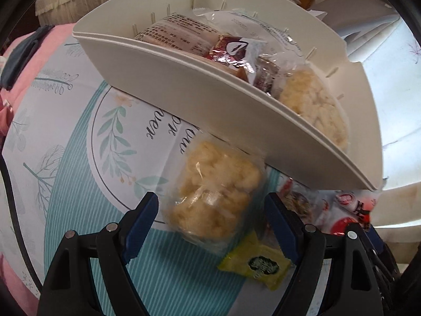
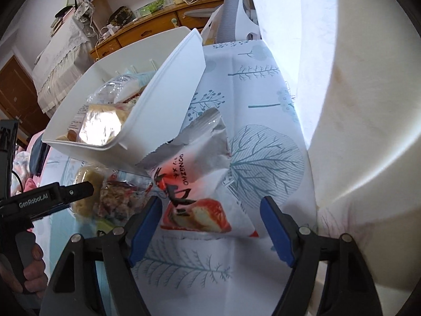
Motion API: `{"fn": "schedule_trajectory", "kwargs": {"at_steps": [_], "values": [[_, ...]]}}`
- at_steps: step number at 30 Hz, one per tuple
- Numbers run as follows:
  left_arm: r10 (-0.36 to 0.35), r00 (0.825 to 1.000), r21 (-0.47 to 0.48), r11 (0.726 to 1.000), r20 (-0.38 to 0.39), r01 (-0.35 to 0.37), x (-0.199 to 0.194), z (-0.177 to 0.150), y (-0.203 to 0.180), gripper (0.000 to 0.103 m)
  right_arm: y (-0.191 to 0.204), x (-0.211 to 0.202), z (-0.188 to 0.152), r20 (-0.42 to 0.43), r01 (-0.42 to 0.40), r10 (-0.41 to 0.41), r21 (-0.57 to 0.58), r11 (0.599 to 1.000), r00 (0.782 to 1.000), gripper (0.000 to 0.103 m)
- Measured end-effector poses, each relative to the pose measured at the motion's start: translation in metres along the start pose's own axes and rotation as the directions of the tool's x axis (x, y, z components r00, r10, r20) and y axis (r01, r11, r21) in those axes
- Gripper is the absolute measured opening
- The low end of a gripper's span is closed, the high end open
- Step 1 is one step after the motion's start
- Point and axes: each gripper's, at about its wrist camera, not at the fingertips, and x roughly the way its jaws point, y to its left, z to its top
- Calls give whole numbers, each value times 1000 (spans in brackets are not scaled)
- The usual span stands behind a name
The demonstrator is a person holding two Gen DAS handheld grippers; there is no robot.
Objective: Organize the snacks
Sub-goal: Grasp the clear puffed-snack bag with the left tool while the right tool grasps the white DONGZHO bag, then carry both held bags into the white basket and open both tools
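Observation:
A white bin (image 1: 200,89) stands on the table and holds several wrapped snacks, among them a red packet (image 1: 231,50) and a pale puffed cake (image 1: 315,108). My left gripper (image 1: 211,208) is open, its jaws on either side of a clear bag of yellow puffed cake (image 1: 213,192) lying on the cloth. A small yellow-green packet (image 1: 256,263) lies by its right finger. My right gripper (image 2: 210,210) is open around the low end of a white and red snack bag (image 2: 194,184) that leans against the bin (image 2: 168,100).
A printed teal and white tablecloth (image 1: 86,158) covers the table. A clear packet of mixed snack (image 2: 118,197) lies between the two grippers. A white wall or cushion (image 2: 368,131) rises at the right. Shelves and a cabinet stand behind.

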Motion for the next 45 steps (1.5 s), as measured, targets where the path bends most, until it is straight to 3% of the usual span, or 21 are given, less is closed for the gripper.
{"fn": "schedule_trajectory", "kwargs": {"at_steps": [7,14,24,38,45], "values": [[19,1000,5,1000,6,-19,12,6,-1,82,7,12,2,2,7,-7,-52,999,1000,75],[-10,1000,-1,1000,9,10,24,9,-4,82,13,22,2,1,15,-15,-69,998,1000,70],[-53,999,14,998,8,53,22,2,-6,56,16,17,0,-1,37,-37,-42,998,999,60],[-89,992,48,995,-88,93,11,-5,30,55,37,3,-31,-62,86,-81,85,993,995,58],[-73,978,88,992,-195,91,-7,-12,71,54,45,-3,-49,-180,86,-30,315,945,983,56]]}}
